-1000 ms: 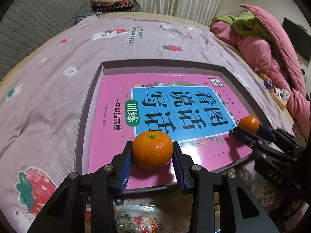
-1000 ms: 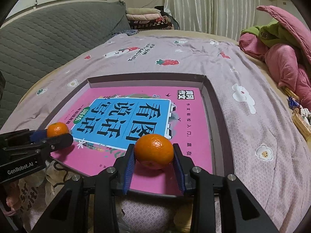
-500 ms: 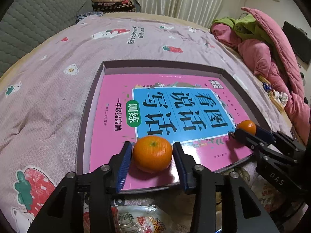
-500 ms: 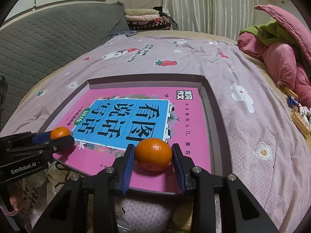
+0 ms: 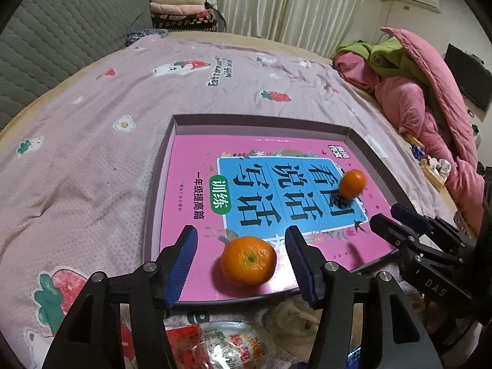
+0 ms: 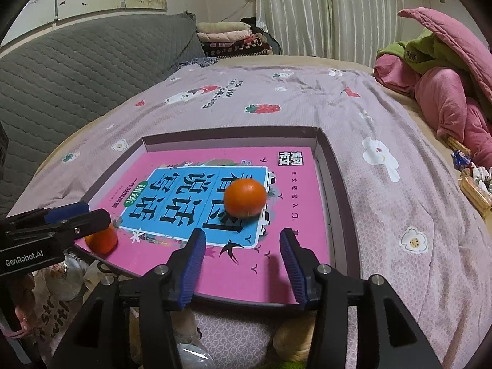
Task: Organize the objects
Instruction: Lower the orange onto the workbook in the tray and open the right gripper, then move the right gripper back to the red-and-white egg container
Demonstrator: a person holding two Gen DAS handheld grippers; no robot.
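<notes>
A shallow box [image 5: 359,141] on the bed holds a pink book [image 5: 196,166]. Two tangerines lie loose on the book. One tangerine [image 5: 248,260] sits between the fingers of my open left gripper [image 5: 240,260], touching neither. It also shows in the right wrist view [image 6: 103,241], partly behind the left gripper's finger. The other tangerine [image 6: 245,198] lies on the blue cover panel, ahead of my open right gripper [image 6: 243,261], and looks blurred; it also shows in the left wrist view [image 5: 352,183]. The box [image 6: 335,184] and book [image 6: 295,184] fill the right wrist view.
The bed has a lilac strawberry-print sheet [image 5: 92,153]. A pink and green quilt pile [image 5: 415,92] lies at the right. A grey headboard [image 6: 77,67] is at the left. Snack packets [image 5: 233,347] lie below the box's near edge.
Both grippers have opened and let go of their tangerines. The left one rests on the book's near edge; the right one has rolled forward onto the blue panel.
</notes>
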